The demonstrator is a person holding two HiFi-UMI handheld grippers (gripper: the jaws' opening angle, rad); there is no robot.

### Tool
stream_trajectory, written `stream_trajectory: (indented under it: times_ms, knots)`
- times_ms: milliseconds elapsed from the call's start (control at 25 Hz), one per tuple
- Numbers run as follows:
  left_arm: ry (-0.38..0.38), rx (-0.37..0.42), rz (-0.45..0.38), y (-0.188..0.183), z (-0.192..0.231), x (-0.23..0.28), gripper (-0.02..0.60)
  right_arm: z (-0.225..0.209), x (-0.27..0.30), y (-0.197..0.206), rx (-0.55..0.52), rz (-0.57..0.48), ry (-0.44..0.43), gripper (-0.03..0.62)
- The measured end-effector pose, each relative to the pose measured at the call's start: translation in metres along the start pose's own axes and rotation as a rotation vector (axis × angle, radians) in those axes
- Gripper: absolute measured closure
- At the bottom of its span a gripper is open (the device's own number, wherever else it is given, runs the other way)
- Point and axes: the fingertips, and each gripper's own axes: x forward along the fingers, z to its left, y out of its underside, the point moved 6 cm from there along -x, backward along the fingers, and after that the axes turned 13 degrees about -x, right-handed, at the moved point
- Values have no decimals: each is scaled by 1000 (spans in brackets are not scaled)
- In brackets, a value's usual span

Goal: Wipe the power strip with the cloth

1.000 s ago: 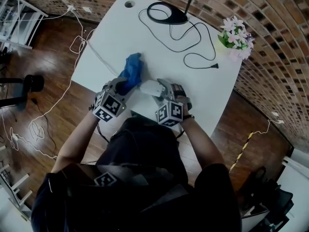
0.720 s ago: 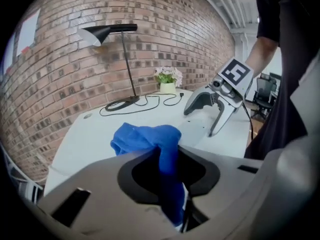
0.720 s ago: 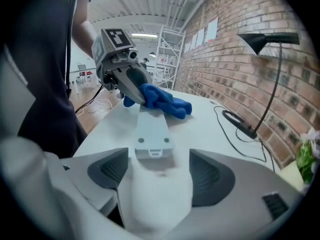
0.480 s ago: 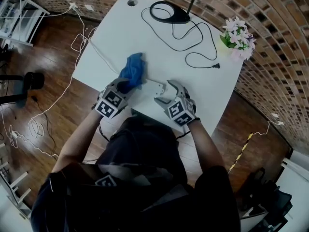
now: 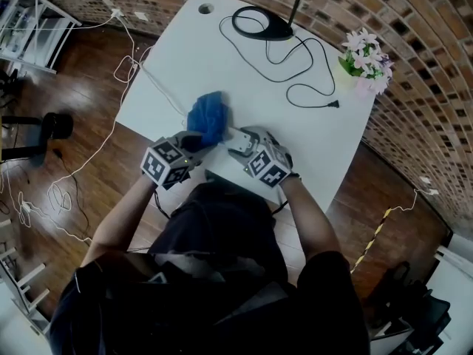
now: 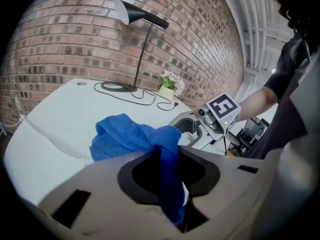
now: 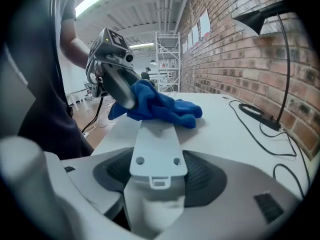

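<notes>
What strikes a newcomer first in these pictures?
The crumpled blue cloth, pinched by the fingers of the left gripper, lies over the far end of the long white plastic power strip near the white table's front edge. The right gripper grips that strip, its fingers having just been closing on it. Farther back stand a black desk lamp and pink flowers in a pot.

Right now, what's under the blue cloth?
The white power strip runs under the blue cloth: its near end shows, its far end is covered. How far it extends beneath, and anything else under there, can't be seen.
</notes>
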Motion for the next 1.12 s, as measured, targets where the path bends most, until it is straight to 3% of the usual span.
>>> stream_trajectory:
  times_ms: [120, 280, 400, 560, 720, 800, 920, 1040, 1120]
  knots:
    - [-38, -45, -76, -9, 4, -19, 482, 0, 0, -1, -9, 0, 8, 303]
    - [-209, -163, -200, -29, 38, -50, 479, 0, -1, 1, -12, -3, 7, 303]
    - [-279, -154, -139, -32, 58, -54, 474, 2, 0, 2, -3, -4, -3, 303]
    - [-237, -105, -43, -34, 53, -51, 468, 3, 1, 1, -6, -6, 0, 303]
    - [-205, -34, 62, -31, 46, -63, 340, 1, 0, 0, -13, -1, 10, 303]
    - [-210, 4, 53, -41, 41, -72, 274, 1, 0, 0, -12, -3, 4, 303]
    - [-237, 52, 3, -64, 46, -69, 256, 0, 1, 2, -15, -10, 10, 303]
    - [-265, 129, 142, -54, 72, -35, 256, 2, 1, 3, -1, -1, 0, 303]
    - [-272, 136, 208, -45, 76, -19, 252, 3, 1, 2, 8, 2, -4, 303]
